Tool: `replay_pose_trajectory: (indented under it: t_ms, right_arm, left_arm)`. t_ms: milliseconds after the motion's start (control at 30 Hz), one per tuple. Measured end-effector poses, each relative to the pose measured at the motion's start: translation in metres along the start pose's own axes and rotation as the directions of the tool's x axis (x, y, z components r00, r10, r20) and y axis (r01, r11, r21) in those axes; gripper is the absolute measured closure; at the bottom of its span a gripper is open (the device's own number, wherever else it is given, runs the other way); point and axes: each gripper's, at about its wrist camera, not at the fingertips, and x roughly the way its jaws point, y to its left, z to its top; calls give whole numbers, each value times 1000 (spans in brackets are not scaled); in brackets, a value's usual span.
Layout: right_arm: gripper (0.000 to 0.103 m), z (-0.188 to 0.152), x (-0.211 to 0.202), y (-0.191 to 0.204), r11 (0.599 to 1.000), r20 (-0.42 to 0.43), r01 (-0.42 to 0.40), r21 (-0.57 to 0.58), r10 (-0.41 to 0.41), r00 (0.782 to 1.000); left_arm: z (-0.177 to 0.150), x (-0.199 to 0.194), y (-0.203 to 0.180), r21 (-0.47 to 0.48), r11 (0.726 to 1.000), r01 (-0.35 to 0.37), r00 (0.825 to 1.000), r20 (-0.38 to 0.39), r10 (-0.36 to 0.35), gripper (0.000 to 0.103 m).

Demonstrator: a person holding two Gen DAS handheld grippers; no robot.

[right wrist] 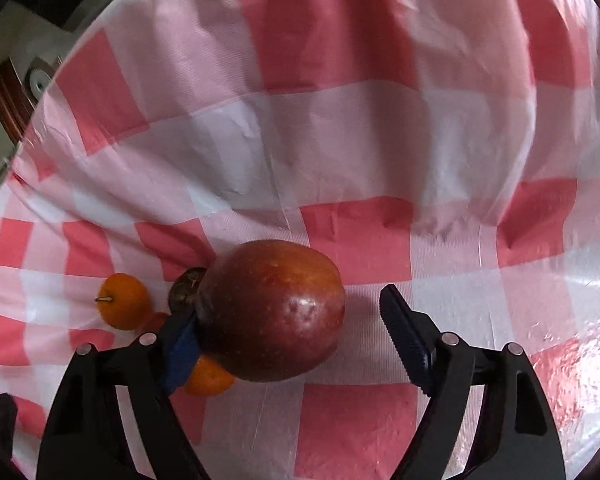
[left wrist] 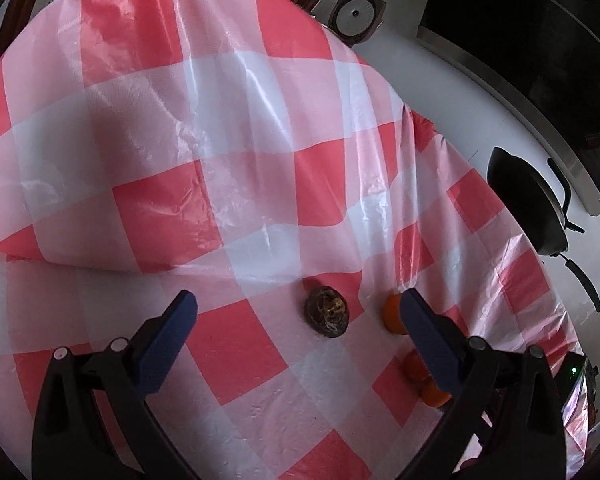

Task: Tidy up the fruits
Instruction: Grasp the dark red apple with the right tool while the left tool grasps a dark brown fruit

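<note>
A glossy, crinkled plastic cloth point(right wrist: 340, 152) in red-and-white checks is draped over the surface, w/ raised folds at the back. A smooth, shiny dark-red apple point(right wrist: 272, 312) is seen resting on it between the spread fingers of the right gripper point(right wrist: 292, 320); its left pad is against the apple, the right pad is apart, so nothing is pinched. Small round oranges point(right wrist: 126, 306) and a wrinkled, dark brown fruit point(left wrist: 326, 308) are grouped just beside the apple. The left gripper point(left wrist: 296, 312) is held wide open, empty, near the brown fruit. No container is seen.
</note>
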Motion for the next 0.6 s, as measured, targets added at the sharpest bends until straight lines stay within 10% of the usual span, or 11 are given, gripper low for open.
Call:
replay_pose_trajectory:
  t_ms: [233,600]
  right_arm:
    - [45,-1,4,7,1000,-32,-25,5,25,999]
    - [44,-70,-78,-79,947,60,-203,248,194,979]
  left_arm:
    - [-4,7,-4,27,1000,-5,999,-34,6,2]
    - [-14,15,-23,155,988,25,995,-98,-10,2]
